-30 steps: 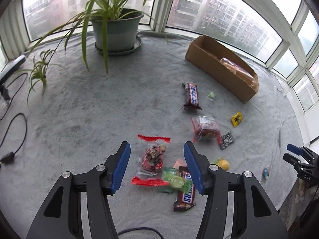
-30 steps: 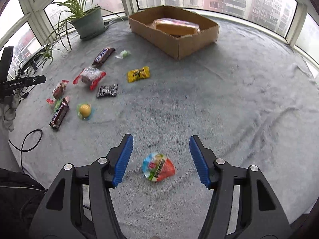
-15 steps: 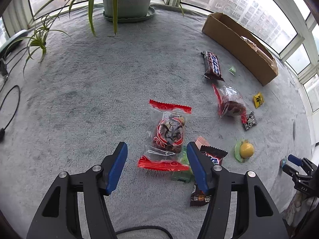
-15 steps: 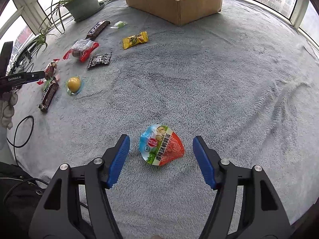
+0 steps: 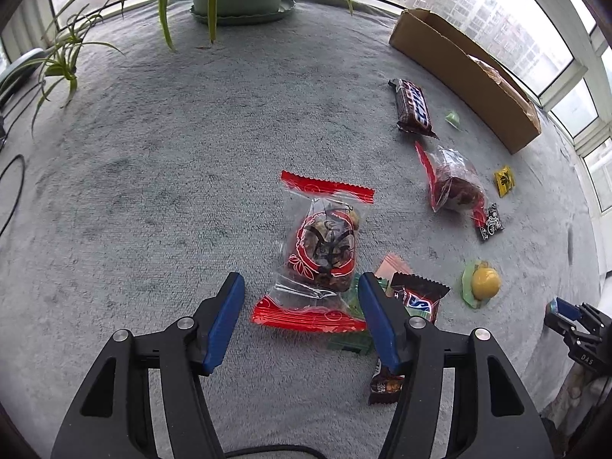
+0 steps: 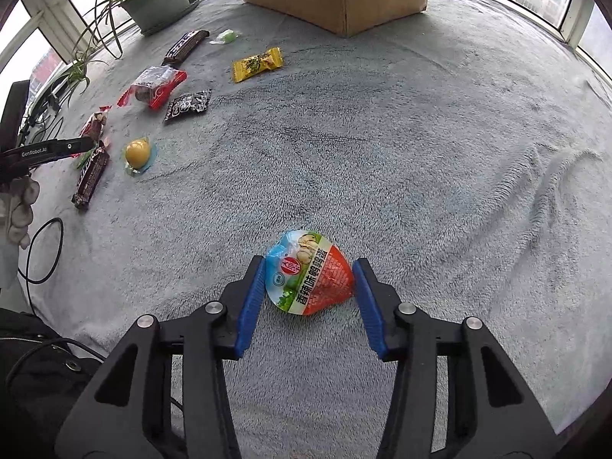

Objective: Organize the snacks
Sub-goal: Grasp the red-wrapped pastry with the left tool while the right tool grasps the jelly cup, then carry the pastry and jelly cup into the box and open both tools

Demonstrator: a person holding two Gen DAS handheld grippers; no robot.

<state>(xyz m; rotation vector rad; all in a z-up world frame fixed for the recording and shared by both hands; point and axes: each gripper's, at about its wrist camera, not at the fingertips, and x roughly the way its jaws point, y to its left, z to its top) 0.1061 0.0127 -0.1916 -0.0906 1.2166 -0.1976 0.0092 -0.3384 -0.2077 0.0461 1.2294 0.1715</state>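
While the right gripper (image 6: 310, 290) is closing its blue jaws around a round foil-lidded snack cup (image 6: 308, 272) lying on the grey blanket (image 6: 420, 153), the left pad looks to touch the cup's rim and the right pad stands just clear. Well in front of the cardboard box (image 5: 463, 72), the left gripper (image 5: 302, 306) hangs with its jaws apart over a clear red-edged snack packet (image 5: 323, 248), touching nothing. A chocolate bar (image 5: 417, 302) lies just beside that packet, on the side away from the box.
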